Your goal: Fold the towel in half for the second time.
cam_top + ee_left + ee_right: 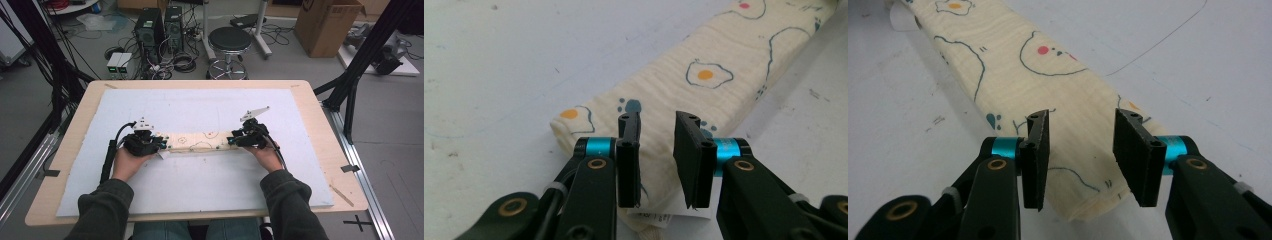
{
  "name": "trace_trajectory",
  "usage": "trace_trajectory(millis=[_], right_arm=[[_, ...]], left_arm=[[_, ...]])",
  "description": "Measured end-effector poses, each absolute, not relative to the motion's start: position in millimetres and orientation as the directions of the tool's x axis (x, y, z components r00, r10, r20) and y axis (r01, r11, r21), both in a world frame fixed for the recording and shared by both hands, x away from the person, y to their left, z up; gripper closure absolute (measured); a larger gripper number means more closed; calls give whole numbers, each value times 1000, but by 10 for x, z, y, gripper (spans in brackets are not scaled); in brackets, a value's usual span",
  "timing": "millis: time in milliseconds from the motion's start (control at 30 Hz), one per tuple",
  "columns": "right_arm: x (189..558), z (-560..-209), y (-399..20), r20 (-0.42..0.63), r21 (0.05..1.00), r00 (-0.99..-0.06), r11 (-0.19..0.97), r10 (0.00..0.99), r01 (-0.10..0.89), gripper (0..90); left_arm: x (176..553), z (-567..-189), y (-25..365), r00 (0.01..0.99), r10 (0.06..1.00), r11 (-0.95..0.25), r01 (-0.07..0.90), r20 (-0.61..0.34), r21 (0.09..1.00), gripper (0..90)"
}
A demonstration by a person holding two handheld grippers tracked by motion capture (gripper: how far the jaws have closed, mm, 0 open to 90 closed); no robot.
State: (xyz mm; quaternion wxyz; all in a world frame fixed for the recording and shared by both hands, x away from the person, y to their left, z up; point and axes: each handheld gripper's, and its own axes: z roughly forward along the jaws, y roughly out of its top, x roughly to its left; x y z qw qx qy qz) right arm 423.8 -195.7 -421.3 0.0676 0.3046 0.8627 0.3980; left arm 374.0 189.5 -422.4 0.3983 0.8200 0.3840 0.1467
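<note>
we see a folded cloth [197,141] lying as a long narrow strip across the middle of the frame in the high view, cream with fried-egg and little face prints, resting on a pale sheet [200,190] that covers the wooden bench [320,120]. our left gripper [163,145] sits at the strip's left end and our right gripper [231,141] at its right end, each held in a hand [127,162] that enters from the bottom of the frame. in the left gripper view the cloth [684,95] runs from the lower centre toward the upper right, and its near end lies between the two black jaws, which stand apart with a clear gap and do not pinch the fabric; a white label [651,216] shows at the bottom edge. in the right gripper view the cloth [1023,75] runs toward the upper left, and its near end lies between jaws that stand wider apart, released, with the pads off the fabric. a black stool [229,40] stands on the floor beyond the bench, at the upper centre of the high view.
</note>
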Motion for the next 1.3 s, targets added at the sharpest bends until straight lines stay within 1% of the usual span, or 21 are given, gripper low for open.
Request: trace_trajectory(millis=[100,233,567,700,933,1000,1133,1300], right_arm=[[4218,-4252,-1974,118,733,-803,495,584,468,582],[4201,-4296,-1983,116,729,-799,496,590,472,580],[4203,-4340,-1938,90,705,-806,534,586,467,572],[4191,-4345,-1918,49,700,-816,562,577,440,568],[4190,-4352,-1919,56,701,-812,557,580,446,563],[4192,-4350,-1916,63,700,-810,553,584,453,552],[4199,-4335,-1925,83,703,-803,537,590,466,526],[4182,-4261,-1955,98,737,-787,487,609,469,487]], left_arm=[[3716,-4290,1920,645,758,-340,521,-100,783,718],[3686,-4369,1937,638,764,-336,523,-99,784,707],[3692,-4395,1932,642,762,-357,525,-84,773,703],[3696,-4396,1940,643,760,-356,529,-91,770,703],[3698,-4406,1941,643,760,-353,527,-91,773,701],[3702,-4398,1941,646,758,-353,521,-88,777,691],[3686,-4353,1953,646,757,-331,509,-98,795,638],[3657,-4273,1974,644,758,-304,495,-108,814,611]])
